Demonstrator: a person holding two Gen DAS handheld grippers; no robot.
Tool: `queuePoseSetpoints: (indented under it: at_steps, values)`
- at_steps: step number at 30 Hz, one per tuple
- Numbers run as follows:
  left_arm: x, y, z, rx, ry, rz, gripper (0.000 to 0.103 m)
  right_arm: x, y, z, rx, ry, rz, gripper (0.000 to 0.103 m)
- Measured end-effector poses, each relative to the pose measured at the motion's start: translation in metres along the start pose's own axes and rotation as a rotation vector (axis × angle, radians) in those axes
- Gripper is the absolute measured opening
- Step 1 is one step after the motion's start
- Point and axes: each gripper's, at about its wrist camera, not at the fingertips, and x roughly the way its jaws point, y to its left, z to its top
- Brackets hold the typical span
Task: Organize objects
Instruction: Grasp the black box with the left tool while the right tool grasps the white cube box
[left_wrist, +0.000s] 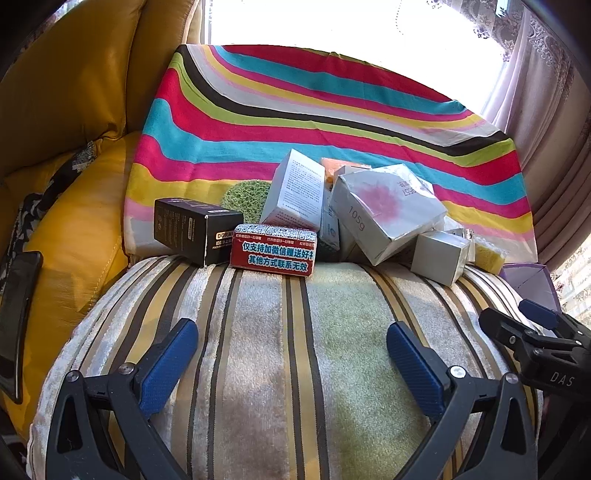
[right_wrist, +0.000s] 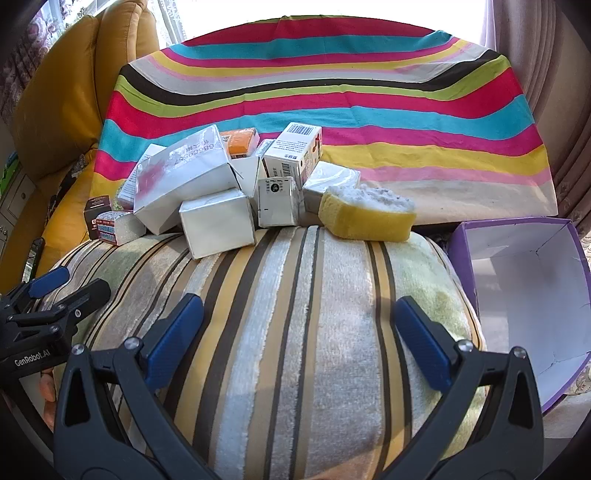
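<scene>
A heap of small boxes lies at the far edge of a striped cushion (left_wrist: 295, 369): a black box (left_wrist: 195, 230), a red box (left_wrist: 273, 249), a big silver box (left_wrist: 384, 214) and a small silver cube (left_wrist: 439, 258). In the right wrist view a white box (right_wrist: 218, 221) and a yellow sponge (right_wrist: 365, 214) lie nearest, and an empty purple box (right_wrist: 461, 240) stands to the right. My left gripper (left_wrist: 292, 326) and right gripper (right_wrist: 299, 302) hover side by side over the cushion, short of the heap. Both are open with nothing between their fingers.
A rainbow-striped cloth (left_wrist: 314, 110) rises behind the heap. A yellow leather sofa (left_wrist: 74, 110) with a dark phone (left_wrist: 18, 314) on its seat is at the left. Curtains (left_wrist: 546, 110) hang at the right. A green round scrubber (left_wrist: 243, 195) sits behind the black box.
</scene>
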Motion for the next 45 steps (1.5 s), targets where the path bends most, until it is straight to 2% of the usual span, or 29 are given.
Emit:
queuePoseSetpoints:
  at_steps: [5,9,14,18,22,26,29,34,40,45]
  values:
    - [-0.006,0.007,0.002,-0.046,-0.030,-0.060,0.103,0.000,-0.009,0.004,-0.024,0.048,0.066,0.103]
    - [-0.010,0.014,0.004,-0.088,-0.050,-0.108,0.102,-0.003,-0.013,0.001,-0.013,0.036,0.108,0.103]
    - [-0.012,0.024,0.006,-0.115,-0.063,-0.130,0.102,-0.011,-0.022,0.005,0.027,0.013,0.178,0.103]
    - [-0.013,0.036,0.009,-0.149,-0.071,-0.126,0.102,-0.016,-0.017,0.008,-0.032,-0.005,0.188,0.103]
    - [-0.014,0.049,0.011,-0.184,-0.073,-0.122,0.102,-0.019,-0.008,0.011,-0.082,-0.027,0.245,0.103]
    - [-0.013,0.069,0.016,-0.236,-0.067,-0.120,0.102,-0.016,0.001,0.016,-0.118,-0.019,0.289,0.103]
    - [-0.009,0.080,0.017,-0.283,-0.052,-0.147,0.100,-0.010,0.010,0.022,-0.153,-0.014,0.299,0.101]
    - [-0.001,0.092,0.023,-0.336,-0.035,-0.172,0.099,0.002,0.023,0.030,-0.201,0.012,0.330,0.090]
    - [0.020,0.117,0.037,-0.482,0.004,-0.243,0.097,0.013,0.031,0.037,-0.222,0.039,0.341,0.083]
    - [0.045,0.130,0.048,-0.580,0.065,-0.278,0.096,0.021,0.033,0.042,-0.219,0.063,0.338,0.081]
